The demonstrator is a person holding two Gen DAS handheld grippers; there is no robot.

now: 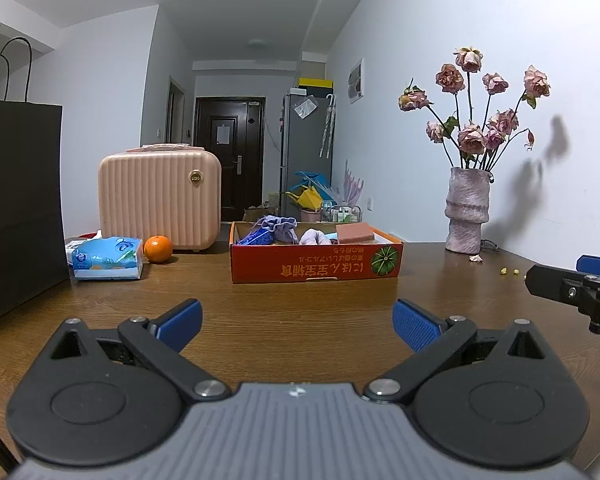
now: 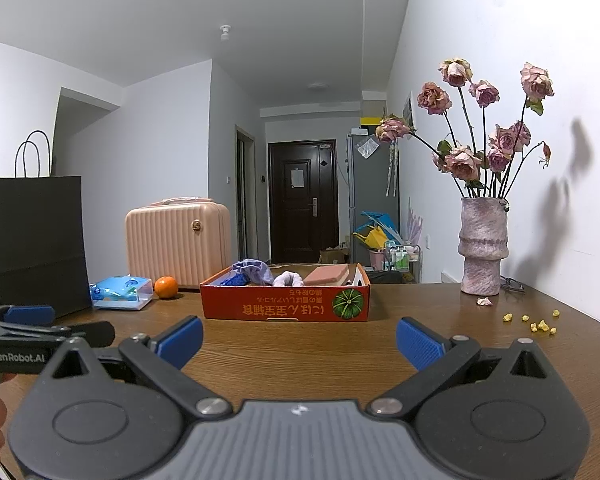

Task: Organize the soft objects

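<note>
Left tool (image 1: pixel 296 326) and right tool (image 2: pixel 298 338) both stood with fingers spread wide, holding nothing, above the wooden worktop (image 1: pixel 300 300). Directly ahead of both tools sat the orange cardboard box (image 1: pixel 315 266), holding the soft objects: a lilac cloth (image 1: pixel 277 227), a pale rolled cloth (image 1: pixel 315 237), a blue item (image 1: pixel 256 237) and a pink sponge (image 1: pixel 355 233). Ahead and left of the tools lay a tissue pack (image 1: pixel 107 258) and an orange (image 1: pixel 157 248), apart from the box. A vase of dried roses (image 2: pixel 483 246) stood ahead right.
</note>
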